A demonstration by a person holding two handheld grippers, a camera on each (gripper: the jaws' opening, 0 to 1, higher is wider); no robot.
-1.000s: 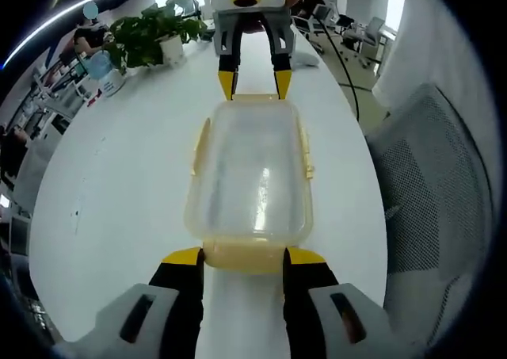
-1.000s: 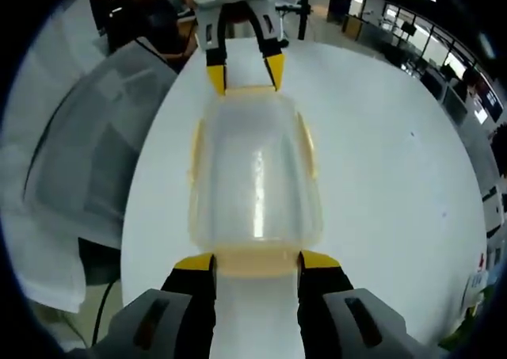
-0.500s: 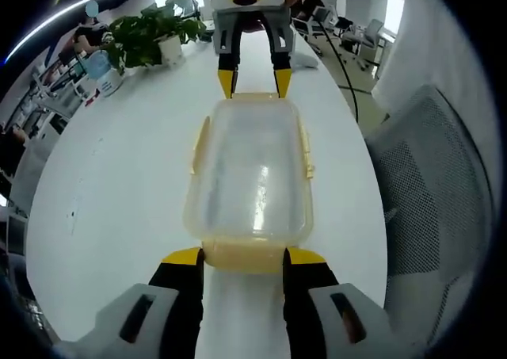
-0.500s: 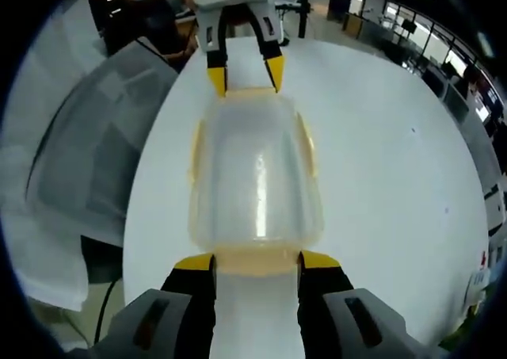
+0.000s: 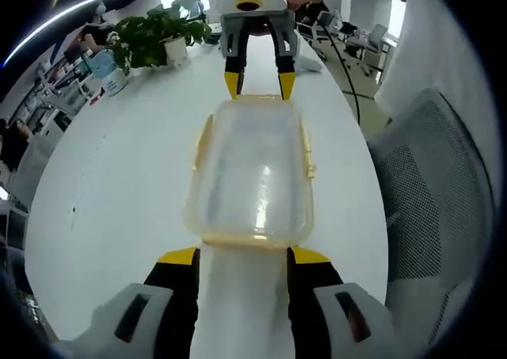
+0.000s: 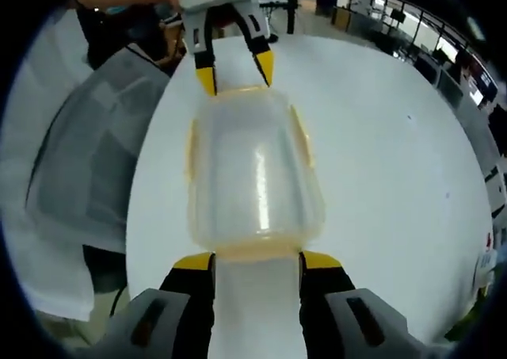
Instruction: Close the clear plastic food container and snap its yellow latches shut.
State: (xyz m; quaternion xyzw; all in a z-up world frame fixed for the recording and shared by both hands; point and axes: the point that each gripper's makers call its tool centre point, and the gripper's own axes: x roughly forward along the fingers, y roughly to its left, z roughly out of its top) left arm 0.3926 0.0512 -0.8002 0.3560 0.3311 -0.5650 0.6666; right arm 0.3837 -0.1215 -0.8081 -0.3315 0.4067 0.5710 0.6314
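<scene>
Yellow fingertips frame each short end of the container (image 5: 252,169): the left gripper (image 5: 242,256) stands at one end with its jaws spread apart, the tips just beside the end latch (image 5: 247,239) and closed on nothing. In the right gripper view, the right gripper (image 6: 255,260) stands the same way at the opposite end, jaws apart, its tips just clear of that end's yellow edge (image 6: 255,253). I cannot tell whether any tip touches the plastic.

Between them the clear container lies flat on the white table (image 5: 119,185), its lid down on the box. Its long axis runs straight from one gripper to the other, one short end facing each. Yellow latches (image 5: 306,149) run along both long sides; those on the long sides appear to stand a little out from the wall, so I judge them not snapped. The end latches look folded down, though I cannot be sure they have clicked.

So closing the lid looks done; pressing the side latches home looks left to do.

Beyond the table's far end stands a potted plant (image 5: 150,38), and a mesh office chair (image 5: 428,185) sits to the right.
</scene>
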